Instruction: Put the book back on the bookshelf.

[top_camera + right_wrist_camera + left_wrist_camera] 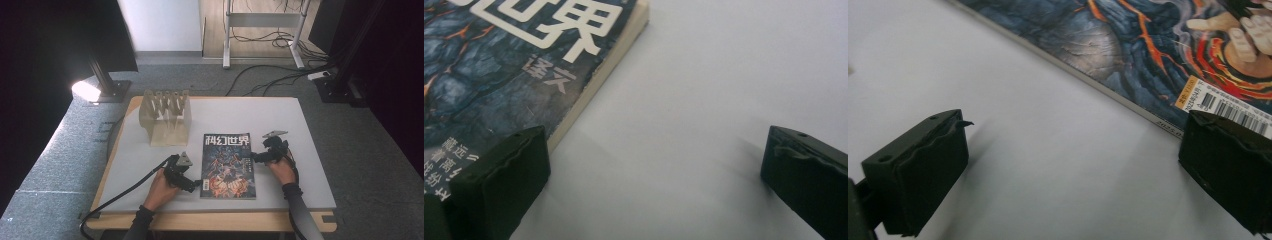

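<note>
Scene: a person seated at a white-topped desk [150, 155] with a wooden edge, a hand-held black two-jaw tool in each hand, seen from the high view.
Magazine: a glossy dark-blue magazine [228, 166] with white Chinese title lettering and fiery orange cover art lies flat and closed on the near middle of the desk, title end away from the person.
Left tool: the left tool [196, 184] rests low at the magazine's lower left corner, gripped by the person's left hand [161, 189]. In the left gripper view its jaws stand wide apart, holding nothing; one jaw sits over bare desk [1023, 165], the other at the cover's edge by the white barcode label [1228, 107] and the magazine [1128, 45].
Right tool: the right tool [254, 157] points at the magazine's right edge, held by the right hand [283, 170]. In the right gripper view its jaws are also spread wide and empty; one jaw overlaps the magazine [509, 75] cover near its pale page edge, the other hangs over the bare desk [704, 100].
Background: a pale wooden slotted rack [166, 117] stands on the far left of the desk, well apart from the magazine; black cables [270, 75] trail across the grey carpet [370, 145] beyond.
</note>
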Motion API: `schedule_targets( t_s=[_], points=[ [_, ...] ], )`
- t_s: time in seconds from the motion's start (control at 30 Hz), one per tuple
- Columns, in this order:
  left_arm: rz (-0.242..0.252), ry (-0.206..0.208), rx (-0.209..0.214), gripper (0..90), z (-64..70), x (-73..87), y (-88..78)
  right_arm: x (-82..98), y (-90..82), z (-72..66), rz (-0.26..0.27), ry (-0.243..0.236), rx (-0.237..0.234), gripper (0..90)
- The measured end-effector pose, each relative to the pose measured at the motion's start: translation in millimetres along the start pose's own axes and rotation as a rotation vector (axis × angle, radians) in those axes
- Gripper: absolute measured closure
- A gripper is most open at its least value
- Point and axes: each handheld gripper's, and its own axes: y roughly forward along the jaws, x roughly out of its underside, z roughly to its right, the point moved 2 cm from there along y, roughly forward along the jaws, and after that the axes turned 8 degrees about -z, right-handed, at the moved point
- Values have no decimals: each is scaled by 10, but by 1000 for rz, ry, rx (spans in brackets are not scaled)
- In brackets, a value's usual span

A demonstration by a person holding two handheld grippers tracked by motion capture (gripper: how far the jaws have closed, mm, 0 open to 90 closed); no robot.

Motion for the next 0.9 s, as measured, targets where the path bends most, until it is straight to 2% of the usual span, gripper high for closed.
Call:
schedule_targets(
  t_s=[0.2,0.3,0.6,0.73,0.8,0.9],
  points=[
    [1,49,32,0,124,-41,29,-104,78,4,8,7,6,0],
    [0,86,57,0,210,-83,57,-175,128,-2,9,8,7,0],
    [6,134,96,0,336,-167,119,-318,232,-29,18,-1,5,0],
    [4,134,96,0,339,-170,119,-322,238,-14,25,-18,-8,0],
    [5,133,96,0,340,-168,119,-323,197,7,8,-46,-29,57],
    [3,137,95,0,338,-168,118,-331,118,20,17,-43,-20,70]
  ],
)
